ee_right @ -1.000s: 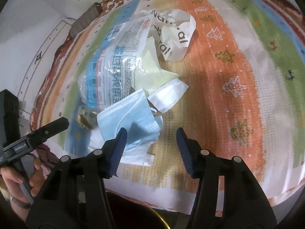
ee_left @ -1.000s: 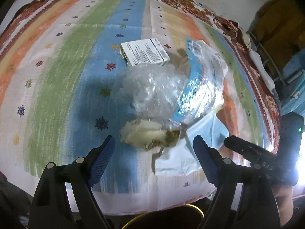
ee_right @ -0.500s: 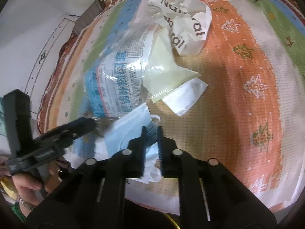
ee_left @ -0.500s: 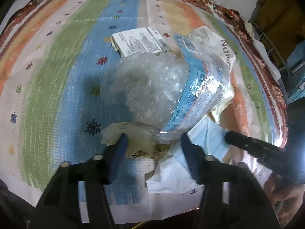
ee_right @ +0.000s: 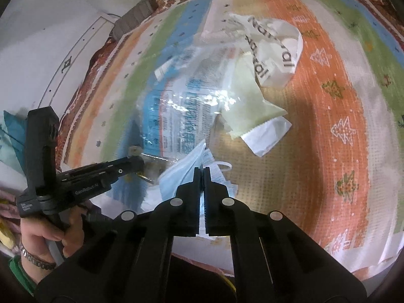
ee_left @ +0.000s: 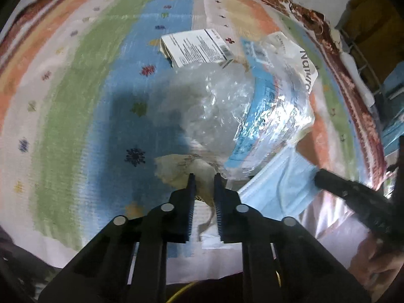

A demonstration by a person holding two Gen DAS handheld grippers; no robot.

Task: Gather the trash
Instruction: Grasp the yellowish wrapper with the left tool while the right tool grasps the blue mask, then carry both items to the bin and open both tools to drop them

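Observation:
A pile of trash lies on a striped cloth. My left gripper (ee_left: pixel 204 176) is shut on a crumpled yellowish wrapper (ee_left: pixel 174 169) at the pile's near edge. Behind it sit clear crumpled plastic (ee_left: pixel 209 108), a blue-and-clear plastic bag (ee_left: pixel 272 116) and a white printed box (ee_left: pixel 197 46). My right gripper (ee_right: pixel 201 170) is shut on a light blue face mask (ee_right: pixel 181 174), which also shows in the left wrist view (ee_left: pixel 282 179). The left gripper appears in the right wrist view (ee_right: pixel 136 160) beside the mask.
A white bag with black lettering (ee_right: pixel 272 50), a pale yellow sheet (ee_right: pixel 247 101) and a white paper piece (ee_right: pixel 267 133) lie on the cloth (ee_right: pixel 335 106). The cloth's near edge (ee_left: pixel 192 270) hangs just below the grippers. Furniture (ee_left: pixel 371 25) stands past the far right side.
Both grippers moved into the pile and closed. The left shut on the yellowish wrapper, and the right shut on the blue face mask.

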